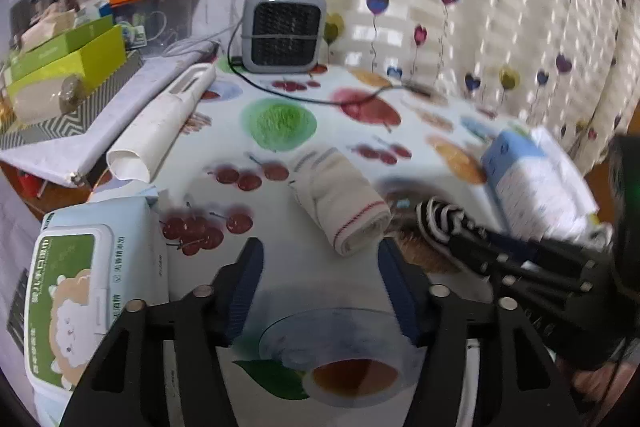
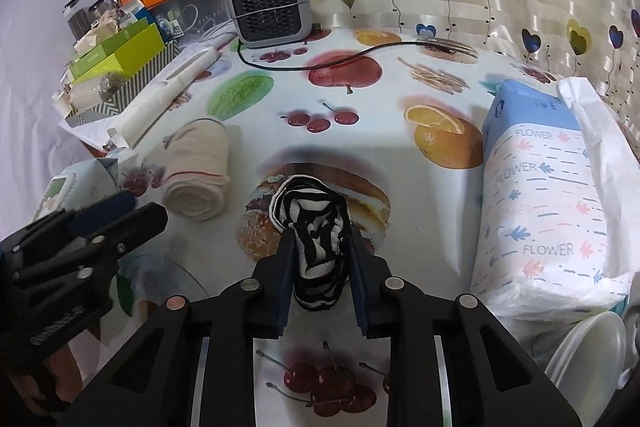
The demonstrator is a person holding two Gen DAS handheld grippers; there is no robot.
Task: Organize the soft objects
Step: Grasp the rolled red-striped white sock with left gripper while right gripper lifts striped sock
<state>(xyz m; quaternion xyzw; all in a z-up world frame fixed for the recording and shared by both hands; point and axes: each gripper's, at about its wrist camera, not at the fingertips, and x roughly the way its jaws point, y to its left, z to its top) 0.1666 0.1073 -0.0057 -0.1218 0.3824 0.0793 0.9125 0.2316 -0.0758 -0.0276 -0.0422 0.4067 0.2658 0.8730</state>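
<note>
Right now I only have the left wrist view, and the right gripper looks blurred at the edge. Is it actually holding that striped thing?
Observer: Yes. The right gripper is shut on the striped sock, pinched between both pads.
Operator: What's right of it?
Observer: A tissue pack printed FLOWER, with a white plate near its front corner.
Operator: And the rolled beige sock?
Observer: The beige sock lies free, left of the striped one, untouched by the open left gripper.
</note>
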